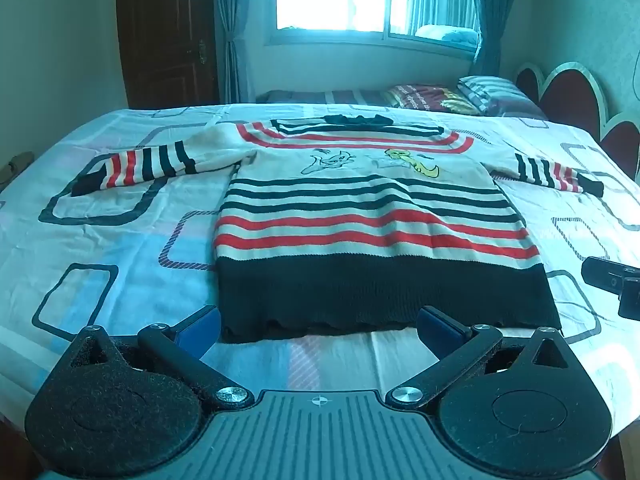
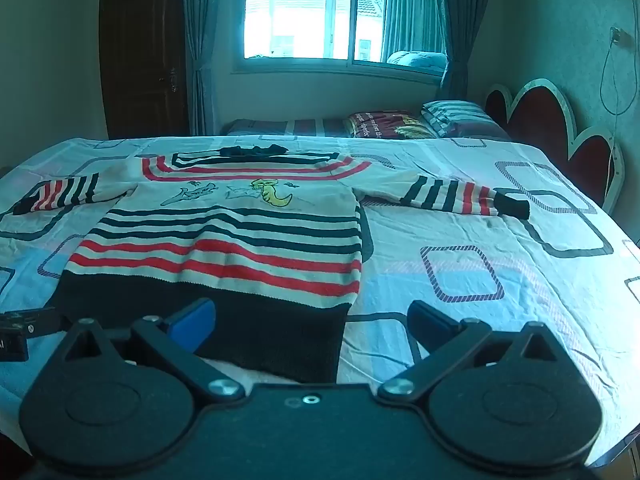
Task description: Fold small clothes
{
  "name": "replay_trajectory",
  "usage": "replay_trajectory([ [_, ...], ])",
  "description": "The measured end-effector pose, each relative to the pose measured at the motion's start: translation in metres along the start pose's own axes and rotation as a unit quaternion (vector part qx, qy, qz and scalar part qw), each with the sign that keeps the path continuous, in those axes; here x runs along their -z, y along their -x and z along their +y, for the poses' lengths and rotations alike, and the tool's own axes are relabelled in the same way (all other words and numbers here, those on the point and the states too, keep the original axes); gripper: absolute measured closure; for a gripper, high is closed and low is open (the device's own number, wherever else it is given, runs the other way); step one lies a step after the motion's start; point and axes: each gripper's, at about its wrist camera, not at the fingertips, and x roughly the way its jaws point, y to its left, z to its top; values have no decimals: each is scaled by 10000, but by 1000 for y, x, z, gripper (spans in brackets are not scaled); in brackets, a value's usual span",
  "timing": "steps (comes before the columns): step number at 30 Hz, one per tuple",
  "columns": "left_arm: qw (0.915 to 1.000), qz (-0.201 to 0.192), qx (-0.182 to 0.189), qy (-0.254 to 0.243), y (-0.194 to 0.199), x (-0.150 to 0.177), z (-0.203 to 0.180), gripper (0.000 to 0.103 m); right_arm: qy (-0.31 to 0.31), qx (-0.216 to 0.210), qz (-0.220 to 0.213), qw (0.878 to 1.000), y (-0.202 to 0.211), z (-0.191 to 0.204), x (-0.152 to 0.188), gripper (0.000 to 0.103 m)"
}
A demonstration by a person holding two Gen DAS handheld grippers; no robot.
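Note:
A small striped sweater (image 1: pixel 360 216) lies flat and face up on the bed, cream with red and dark stripes, a cartoon print on the chest and a wide dark hem nearest me. Both sleeves are spread out sideways. My left gripper (image 1: pixel 320 326) hovers just before the hem's near edge, jaws wide apart, nothing between them. In the right wrist view the same sweater (image 2: pixel 224 240) sits left of centre. My right gripper (image 2: pixel 312 322) is open over the hem's right corner, touching nothing. The right gripper's tip (image 1: pixel 612 284) shows at the left wrist view's right edge.
The bed sheet (image 1: pixel 120 240) is pale with rounded square patterns and fills the foreground. Beyond it stands a second bed with pillows (image 2: pixel 452 116), a red scalloped headboard (image 2: pixel 552 128), a bright window (image 2: pixel 304 12) with curtains, and a dark door (image 1: pixel 164 36).

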Motion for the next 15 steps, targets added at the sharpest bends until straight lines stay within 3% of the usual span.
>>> replay_trajectory([
  [15, 10000, 41, 17, 33, 0, -5, -2, 0, -5, 3, -60, 10000, -7, -4, -2, 1],
])
